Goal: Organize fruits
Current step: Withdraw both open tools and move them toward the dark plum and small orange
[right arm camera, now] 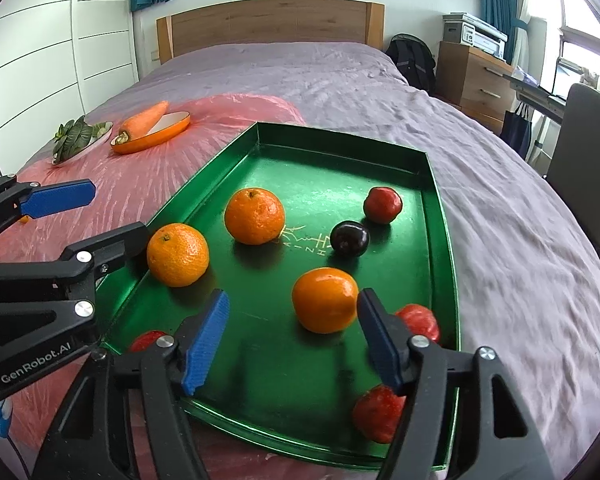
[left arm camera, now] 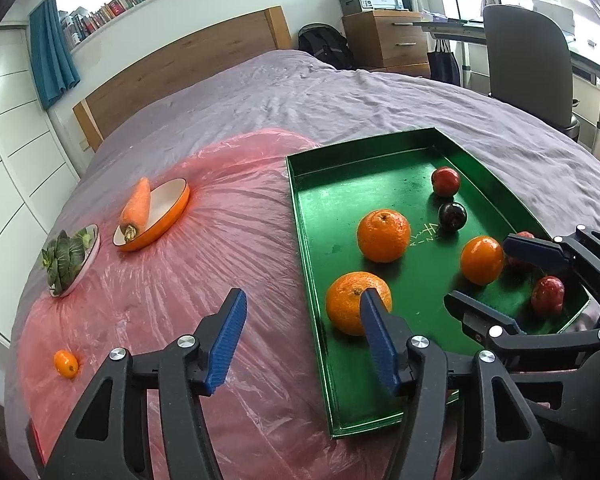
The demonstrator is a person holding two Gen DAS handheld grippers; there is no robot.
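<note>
1. My left tool (left arm camera: 303, 334) is spread wide and holds nothing; so is my right tool (right arm camera: 292, 334).
2. The kumquat (left arm camera: 66, 364) lies alone on the pink sheet (left arm camera: 204, 264) at lower left of the left view, outside the green tray (left arm camera: 311, 276).
3. It sits left of my left tool, which is the nearer one; the right tool hangs over the tray.

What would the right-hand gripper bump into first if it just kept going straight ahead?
Probably the smooth orange on the green tray. It sits just ahead of the open right gripper, nearer the right jaw than the middle, so the gripper might slip past on the left; depth is hard to judge.
</note>
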